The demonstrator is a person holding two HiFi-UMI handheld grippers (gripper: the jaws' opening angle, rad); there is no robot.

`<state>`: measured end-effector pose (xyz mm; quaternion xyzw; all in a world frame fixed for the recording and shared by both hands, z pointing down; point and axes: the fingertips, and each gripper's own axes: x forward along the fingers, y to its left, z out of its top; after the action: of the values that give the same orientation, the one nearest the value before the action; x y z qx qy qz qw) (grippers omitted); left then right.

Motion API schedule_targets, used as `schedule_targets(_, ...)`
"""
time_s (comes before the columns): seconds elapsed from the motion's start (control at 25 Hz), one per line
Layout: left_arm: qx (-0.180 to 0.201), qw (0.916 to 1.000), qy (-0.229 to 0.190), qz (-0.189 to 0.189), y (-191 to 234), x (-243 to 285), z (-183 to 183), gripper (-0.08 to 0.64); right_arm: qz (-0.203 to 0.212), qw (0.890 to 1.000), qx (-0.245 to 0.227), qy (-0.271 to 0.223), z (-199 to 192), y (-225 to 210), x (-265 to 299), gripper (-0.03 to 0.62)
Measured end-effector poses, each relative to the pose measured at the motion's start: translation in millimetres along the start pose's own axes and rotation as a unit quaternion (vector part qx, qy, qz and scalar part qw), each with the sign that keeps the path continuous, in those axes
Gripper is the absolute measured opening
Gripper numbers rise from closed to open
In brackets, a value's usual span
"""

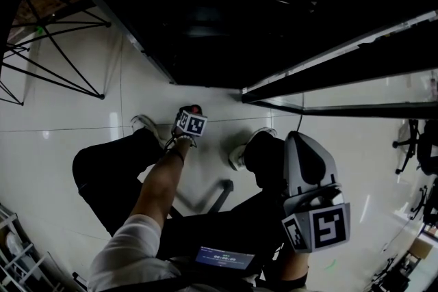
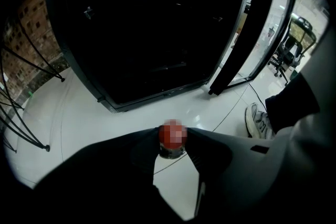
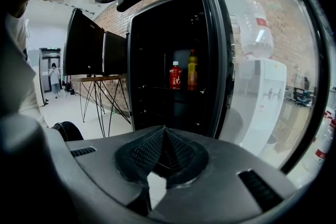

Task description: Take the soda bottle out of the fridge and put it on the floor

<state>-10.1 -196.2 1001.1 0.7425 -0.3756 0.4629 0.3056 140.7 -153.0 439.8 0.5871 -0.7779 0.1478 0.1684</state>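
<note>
My left gripper [image 2: 173,134] points down at the white tiled floor [image 2: 105,113] and is shut on the soda bottle [image 2: 172,151], both jaw tips pressing on its red-capped neck. From the head view, the left gripper [image 1: 190,124] hangs low between the person's feet, with the soda bottle's red cap [image 1: 196,108] showing just beyond it. Whether the bottle touches the floor is hidden. My right gripper [image 3: 164,136] is shut and empty. It faces the open fridge [image 3: 163,86], where a red bottle [image 3: 175,75] and a yellow bottle [image 3: 192,70] stand on a shelf.
The fridge's glass door [image 1: 342,58] swings out to the right. The person's shoes [image 1: 144,124] [image 1: 239,156] flank the left gripper. A table with black wire legs [image 1: 58,58] stands at left. A water dispenser [image 3: 265,92] shows through the door.
</note>
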Motion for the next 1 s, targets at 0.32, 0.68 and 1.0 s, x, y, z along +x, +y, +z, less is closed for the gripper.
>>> schedule_targets(0.32, 0.009, 0.9999, -0.004, 0.007, -2.4, 1.1, -1.1, 0.163, 0.003, 1.0, 0.0, 0.008, -3.7, 1.4, 3.6, 0.015)
schedule_targets(0.68, -0.017, 0.9996, -0.019, -0.013, -4.9, -4.4, -7.9, 0.242, 0.011, 1.0, -0.015, -0.002, -3.2, 4.2, 5.1, 0.015)
schedule_targets(1.0, -0.041, 0.9946, -0.095, -0.007, -1.2, -64.9, 2.3, 0.255, 0.016, 1.0, -0.013, -0.024, 7.9, 7.5, -6.1, 0.015)
